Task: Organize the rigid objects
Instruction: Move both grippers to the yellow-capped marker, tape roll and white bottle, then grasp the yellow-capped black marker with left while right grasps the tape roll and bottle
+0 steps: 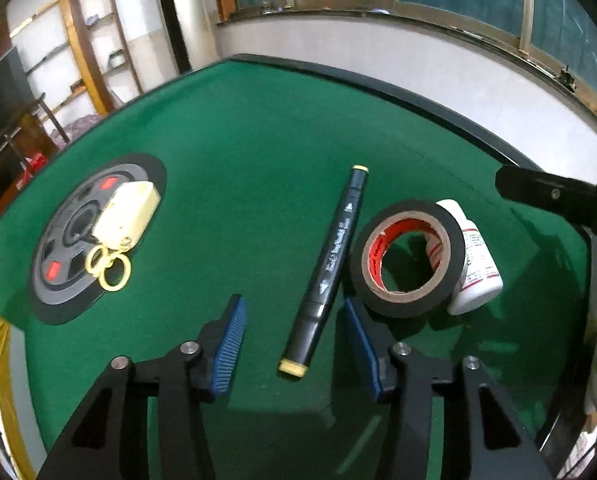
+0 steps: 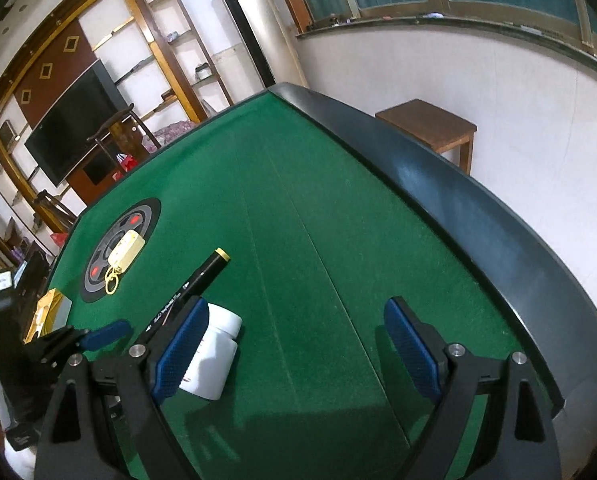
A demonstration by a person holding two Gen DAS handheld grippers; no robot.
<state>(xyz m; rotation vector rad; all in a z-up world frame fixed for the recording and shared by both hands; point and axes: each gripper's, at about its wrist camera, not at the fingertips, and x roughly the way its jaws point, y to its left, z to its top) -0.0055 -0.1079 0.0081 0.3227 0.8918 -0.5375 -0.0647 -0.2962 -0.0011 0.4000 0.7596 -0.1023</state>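
**Left wrist view: marker straddled, not yet gripped; crowding on the right was the main hazard**

Left wrist view was taken as the main record. The left gripper (image 1: pixel 294 344) was seen with its blue pads apart, the jaws standing on either side of the black marker (image 1: pixel 330 268) and no pad pressed on it. The marker lay slanted on the green table (image 1: pixel 258 140), from lower centre of the frame up toward centre right, its lower yellow cap nearest the jaws. Only the lower end lay between the pads, so a closure here was judged likely to catch the barrel off-centre and let it pivot or roll out.

The black tape roll (image 1: pixel 408 258) was recorded just right of the marker, apparently touching it, propped against the white bottle (image 1: pixel 474 260) lying behind. The right-hand pad stood just beside the roll; a nudge was judged likely to tip the roll flat or set the bottle rolling.

At left of the frame, a cream key fob (image 1: pixel 126 210) with yellow rings rested on the round panel (image 1: pixel 58 264), well apart from the rest.

In the right wrist view, the right gripper (image 2: pixel 294 348) was seen wide open and empty over bare felt, its left pad overlapping the bottle (image 2: pixel 214 356) in the picture; contact could not be told. The left gripper's tip (image 2: pixel 104 334) showed at lower left, near enough that a collision between the two tools was considered possible.
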